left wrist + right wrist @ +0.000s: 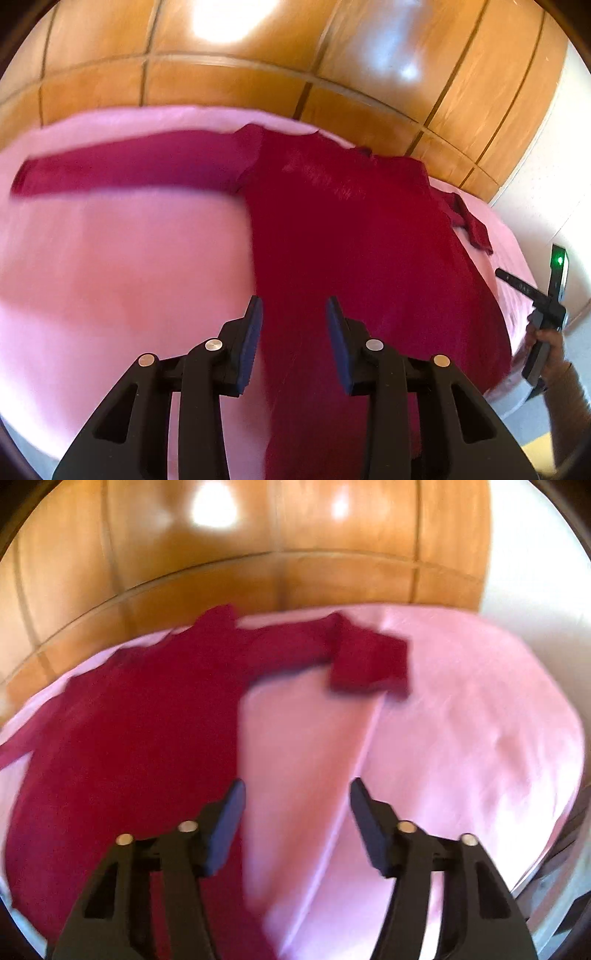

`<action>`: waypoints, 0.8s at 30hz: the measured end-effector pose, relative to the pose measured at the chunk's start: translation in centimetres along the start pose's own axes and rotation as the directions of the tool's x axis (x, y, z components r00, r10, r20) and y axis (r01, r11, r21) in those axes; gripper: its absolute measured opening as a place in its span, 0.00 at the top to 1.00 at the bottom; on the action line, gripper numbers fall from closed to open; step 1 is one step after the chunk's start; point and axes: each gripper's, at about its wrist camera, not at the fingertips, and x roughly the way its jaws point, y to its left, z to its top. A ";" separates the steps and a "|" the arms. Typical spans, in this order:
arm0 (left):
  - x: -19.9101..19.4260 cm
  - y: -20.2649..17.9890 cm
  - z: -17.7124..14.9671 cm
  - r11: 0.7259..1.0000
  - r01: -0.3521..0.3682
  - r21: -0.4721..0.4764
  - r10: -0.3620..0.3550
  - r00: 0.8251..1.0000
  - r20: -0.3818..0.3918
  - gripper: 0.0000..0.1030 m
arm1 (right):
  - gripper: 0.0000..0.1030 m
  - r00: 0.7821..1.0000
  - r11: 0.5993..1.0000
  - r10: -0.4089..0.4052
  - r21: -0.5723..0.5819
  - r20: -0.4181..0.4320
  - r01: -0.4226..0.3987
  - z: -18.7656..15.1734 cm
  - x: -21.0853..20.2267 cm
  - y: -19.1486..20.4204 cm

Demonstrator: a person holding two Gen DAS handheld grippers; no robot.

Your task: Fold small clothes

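Across the pink bed (pixel 110 258), toward twelve o'clock, the red top (pixel 351 229) lies flat and unfolded, its right sleeve (pixel 369 664) crumpled. My left gripper (pixel 294 314) and right gripper (pixel 297 801) hang part open, holding nothing. I judge all folding remains.

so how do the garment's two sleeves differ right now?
Pose: the left sleeve lies stretched out straight across the pink sheet; the right sleeve is bent, its end doubled back on itself.
Reach: the left sleeve extends far from the body of the red garment; the right sleeve ends in a compact bunch closer in.
Shared: same dark red fabric, both resting on the sheet, neither in a gripper.
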 end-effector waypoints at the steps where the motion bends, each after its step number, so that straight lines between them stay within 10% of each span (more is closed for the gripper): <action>1: 1.0 -0.7 0.6 1.000 0.004 0.009 -0.004 1.000 0.001 0.60 | 0.48 1.000 1.000 -0.013 0.003 0.003 0.013 0.8 0.9 -0.4; 9: 8.9 -5.9 2.9 0.995 0.041 0.094 -0.037 0.998 -0.042 0.53 | 0.49 0.981 0.981 -0.175 -0.103 -0.077 0.167 5.9 11.2 -1.4; 11: 10.3 -6.5 3.0 0.991 0.008 0.130 -0.001 0.999 -0.050 0.53 | 0.87 0.970 0.969 -0.227 -0.124 -0.089 0.215 6.5 12.4 -2.3; 24: 12.4 -5.2 3.7 0.993 0.040 0.114 -0.027 0.993 -0.117 0.49 | 0.95 0.956 0.939 -0.252 0.276 0.152 0.203 15.2 -2.7 -18.4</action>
